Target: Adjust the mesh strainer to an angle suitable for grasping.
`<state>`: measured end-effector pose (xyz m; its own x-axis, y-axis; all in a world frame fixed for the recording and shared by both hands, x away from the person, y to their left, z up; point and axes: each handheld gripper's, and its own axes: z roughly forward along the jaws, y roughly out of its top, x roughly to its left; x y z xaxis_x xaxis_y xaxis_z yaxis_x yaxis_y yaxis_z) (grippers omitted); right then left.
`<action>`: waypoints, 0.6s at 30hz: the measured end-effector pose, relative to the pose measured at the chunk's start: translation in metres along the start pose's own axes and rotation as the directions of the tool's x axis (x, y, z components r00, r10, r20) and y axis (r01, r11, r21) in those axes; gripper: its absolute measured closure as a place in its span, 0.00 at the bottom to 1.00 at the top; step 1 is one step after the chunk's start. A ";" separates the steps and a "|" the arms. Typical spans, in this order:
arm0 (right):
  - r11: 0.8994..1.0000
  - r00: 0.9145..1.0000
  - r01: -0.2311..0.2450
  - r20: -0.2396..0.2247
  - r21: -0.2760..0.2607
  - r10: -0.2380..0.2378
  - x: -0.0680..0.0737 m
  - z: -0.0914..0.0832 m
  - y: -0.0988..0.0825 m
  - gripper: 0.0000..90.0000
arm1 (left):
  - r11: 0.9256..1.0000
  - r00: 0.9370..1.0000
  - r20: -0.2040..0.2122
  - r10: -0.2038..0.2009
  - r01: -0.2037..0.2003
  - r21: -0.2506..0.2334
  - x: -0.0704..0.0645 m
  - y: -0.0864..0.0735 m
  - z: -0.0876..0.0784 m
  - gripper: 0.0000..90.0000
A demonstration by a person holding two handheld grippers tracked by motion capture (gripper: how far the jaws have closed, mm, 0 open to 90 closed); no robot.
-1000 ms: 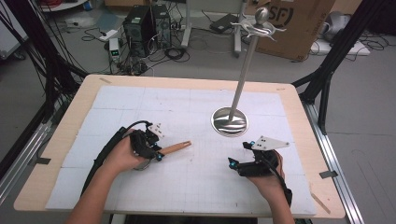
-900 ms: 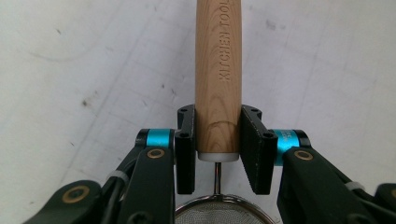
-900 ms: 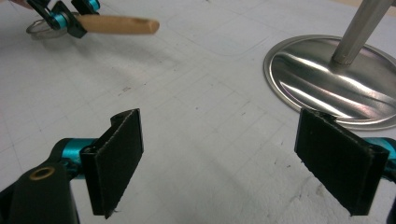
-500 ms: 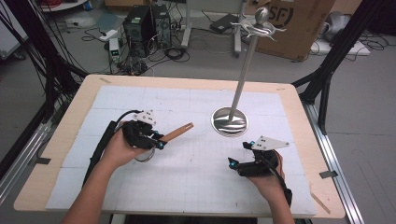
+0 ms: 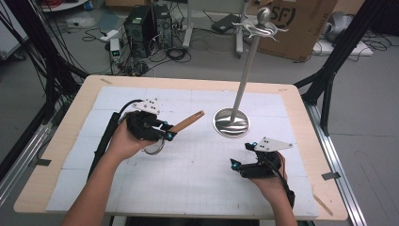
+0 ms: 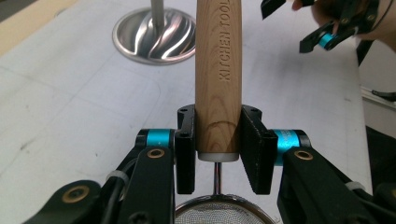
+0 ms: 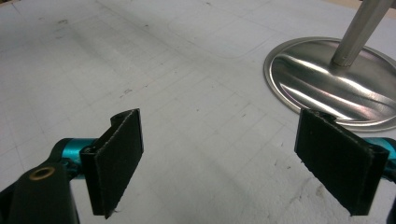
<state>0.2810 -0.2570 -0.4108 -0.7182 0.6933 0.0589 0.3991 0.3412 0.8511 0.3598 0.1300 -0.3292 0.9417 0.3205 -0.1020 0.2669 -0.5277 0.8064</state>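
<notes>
High view: the tall polished steel stand with a round dished base serves as landmark; its thin pole rises to a knobbed top ringed with small hooks, a form suited to hanging utensils. Left of the base, the left gripper carries a small wire-mesh strainer with a rounded wooden handle; the handle's free end points up toward the stand, the mesh bowl hangs below the hand, just above the white gridded mat on the pale wooden table. The right gripper rests low, near the front of the base, holding nothing. Left gripper view: both black jaws are clamped flat against the handle just above its white collar, where a thin wire shank leads down to the fine steel mesh; gripping close to the bowl probably leaves the far end free to be presented to the stand, whose rippled, mirror-bright base lies ahead. The smooth grained wood bears the stamped words "KITCHEN TOOL". Right gripper view: the rubber-faced jaws stand wide apart over the scuffed mat, the base's rim just beyond the right-hand jaw.
</notes>
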 end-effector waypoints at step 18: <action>1.000 1.000 0.000 -0.003 -0.001 0.000 0.000 0.000 0.000 0.16 | 0.991 0.997 0.029 0.067 -0.063 -0.115 0.007 0.059 -0.017 0.77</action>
<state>0.2813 -0.2569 -0.4111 -0.7201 0.6912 0.0603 0.3983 0.3406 0.8517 0.3784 0.1143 -0.2722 0.9629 0.2620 -0.0646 0.1816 -0.4524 0.8731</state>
